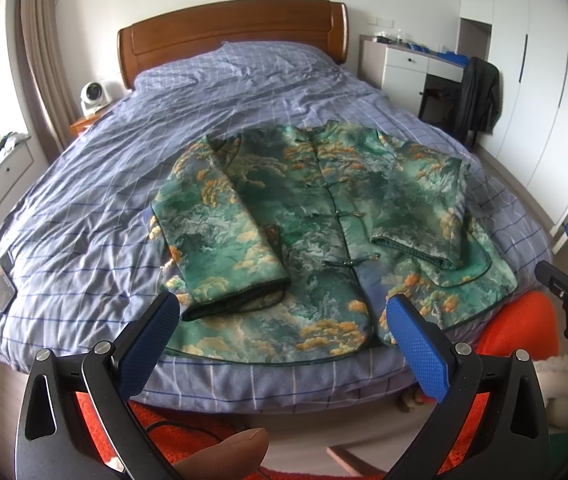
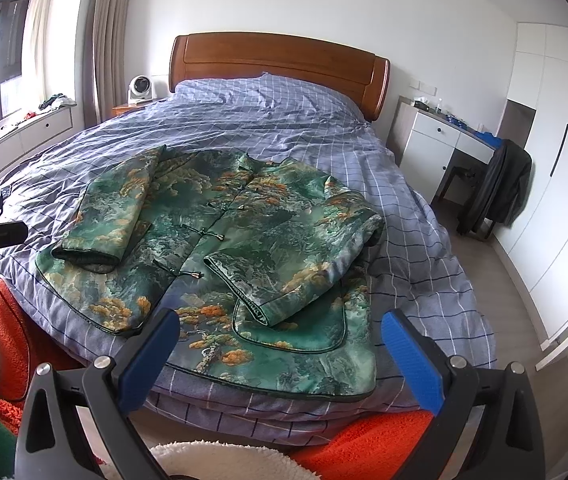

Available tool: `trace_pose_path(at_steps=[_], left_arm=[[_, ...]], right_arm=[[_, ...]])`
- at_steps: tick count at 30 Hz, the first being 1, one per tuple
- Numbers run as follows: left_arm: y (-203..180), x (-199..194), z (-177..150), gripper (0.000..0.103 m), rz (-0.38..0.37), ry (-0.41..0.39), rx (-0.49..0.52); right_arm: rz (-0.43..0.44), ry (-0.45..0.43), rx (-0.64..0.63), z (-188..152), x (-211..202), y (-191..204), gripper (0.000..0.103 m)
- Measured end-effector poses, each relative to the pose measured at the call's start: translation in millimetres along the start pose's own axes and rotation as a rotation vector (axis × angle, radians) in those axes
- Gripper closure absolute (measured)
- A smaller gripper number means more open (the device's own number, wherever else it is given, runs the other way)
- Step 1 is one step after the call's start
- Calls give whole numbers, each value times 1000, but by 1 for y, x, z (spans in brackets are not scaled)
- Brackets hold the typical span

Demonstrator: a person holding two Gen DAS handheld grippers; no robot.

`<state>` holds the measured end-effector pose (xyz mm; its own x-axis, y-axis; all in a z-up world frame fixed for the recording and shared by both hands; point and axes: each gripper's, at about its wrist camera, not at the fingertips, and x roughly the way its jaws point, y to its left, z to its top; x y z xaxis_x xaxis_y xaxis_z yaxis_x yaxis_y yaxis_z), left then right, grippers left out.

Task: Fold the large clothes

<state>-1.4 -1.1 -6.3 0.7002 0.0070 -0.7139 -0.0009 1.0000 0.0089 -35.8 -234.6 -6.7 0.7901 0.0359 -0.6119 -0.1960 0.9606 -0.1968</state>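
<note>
A green jacket (image 1: 315, 216) with an orange and white landscape print lies front up near the foot of the bed (image 1: 84, 208). It also shows in the right wrist view (image 2: 244, 248). Both sleeves are folded in over the front: the left sleeve (image 1: 220, 224) and the right sleeve (image 1: 423, 208). My left gripper (image 1: 284, 320) is open and empty, held above the jacket's hem at the bed's foot. My right gripper (image 2: 280, 340) is open and empty, above the hem's right part.
The bed has a blue checked cover (image 2: 284, 112) and a wooden headboard (image 2: 280, 64). A white desk (image 2: 443, 140) and a chair with a dark coat (image 2: 495, 192) stand to the right. An orange rug (image 2: 363, 444) lies on the floor. A small fan (image 2: 140, 88) stands left.
</note>
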Motion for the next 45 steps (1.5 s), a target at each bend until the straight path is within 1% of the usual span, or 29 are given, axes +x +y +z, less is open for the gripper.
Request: trace_pose_path(at_steps=[45], left_arm=[[-4, 0, 2, 0, 0, -14, 11]], right_arm=[[2, -14, -5, 3, 1, 3, 0]])
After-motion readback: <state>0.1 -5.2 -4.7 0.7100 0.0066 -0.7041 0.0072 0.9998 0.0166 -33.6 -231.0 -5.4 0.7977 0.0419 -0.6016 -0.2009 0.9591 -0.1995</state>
